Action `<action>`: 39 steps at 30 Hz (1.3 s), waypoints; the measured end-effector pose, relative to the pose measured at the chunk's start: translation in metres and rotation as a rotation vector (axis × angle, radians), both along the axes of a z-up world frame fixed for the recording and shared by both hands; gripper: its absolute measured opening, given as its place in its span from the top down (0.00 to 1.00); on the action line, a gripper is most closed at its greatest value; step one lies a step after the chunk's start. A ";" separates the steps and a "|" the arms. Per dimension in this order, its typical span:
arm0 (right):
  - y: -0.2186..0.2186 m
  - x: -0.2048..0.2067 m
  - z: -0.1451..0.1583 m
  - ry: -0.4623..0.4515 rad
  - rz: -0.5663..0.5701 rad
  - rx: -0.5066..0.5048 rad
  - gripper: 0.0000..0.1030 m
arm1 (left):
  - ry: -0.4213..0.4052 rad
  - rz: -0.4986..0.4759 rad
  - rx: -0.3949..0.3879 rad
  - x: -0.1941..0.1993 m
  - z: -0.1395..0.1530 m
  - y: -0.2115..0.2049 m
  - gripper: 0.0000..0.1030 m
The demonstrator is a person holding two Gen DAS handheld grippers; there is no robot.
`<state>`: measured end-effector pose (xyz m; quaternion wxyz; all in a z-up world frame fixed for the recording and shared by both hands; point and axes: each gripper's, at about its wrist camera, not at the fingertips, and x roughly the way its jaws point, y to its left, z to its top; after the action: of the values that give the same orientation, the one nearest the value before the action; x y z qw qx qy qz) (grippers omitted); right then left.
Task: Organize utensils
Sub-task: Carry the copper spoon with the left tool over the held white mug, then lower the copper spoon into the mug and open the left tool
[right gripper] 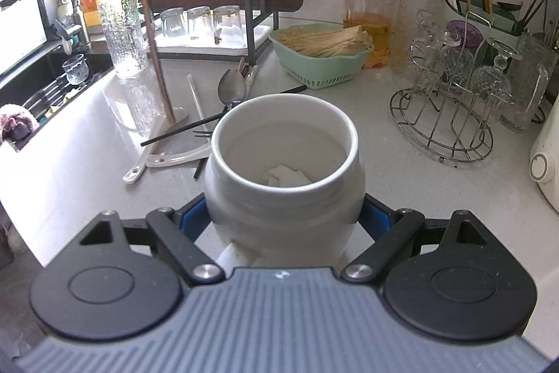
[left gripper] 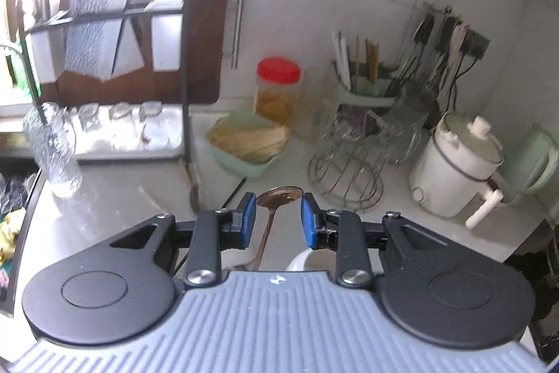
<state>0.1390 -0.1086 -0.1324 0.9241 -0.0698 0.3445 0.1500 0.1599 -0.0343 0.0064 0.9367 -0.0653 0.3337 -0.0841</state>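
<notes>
At the left, the left gripper (left gripper: pixel 278 200) carries a copper-coloured spoon (left gripper: pixel 265 233) clear of the table (right gripper: pixel 401 198). Its fingers are partly closed, and their tips seem to bear on either side of the spoon's bowl. The long handle hangs back and down beneath the tool. I judge this grip near the bowl is meant to let the handle go into a holder first.

Below and a little to the right lies the unsorted heap. A steel spoon (right gripper: pixel 231 89), black chopsticks (right gripper: pixel 181 130) and white plastic paddles (right gripper: pixel 174 156) lie crossed over one another flat on the table, so most of the sorting is yet to do.

Just right of the heap stands a white ceramic jar (right gripper: pixel 223 184), open-mouthed, with only a scrap of something white at its bottom. The right gripper (right gripper: pixel 284 215) has its fingers spread wide around the jar's belly, pads pressed to both sides. It looks braced there to steady the jar against tipping as the utensils go in.
</notes>
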 end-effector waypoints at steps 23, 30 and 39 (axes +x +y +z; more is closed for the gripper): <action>-0.002 -0.001 0.000 -0.003 0.007 0.008 0.12 | 0.147 -0.203 0.014 0.037 -0.038 -0.055 0.69; 0.001 0.001 -0.001 -0.016 0.004 0.003 0.12 | 0.342 -0.277 0.014 0.063 -0.060 -0.049 0.69; 0.003 0.005 -0.001 -0.020 0.014 0.004 0.12 | 0.466 -0.336 0.074 0.084 -0.073 -0.058 0.71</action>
<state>0.1443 -0.1058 -0.1338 0.9266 -0.0720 0.3345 0.1563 0.2435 -0.0922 -0.0667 0.8095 0.0076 0.5488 -0.2087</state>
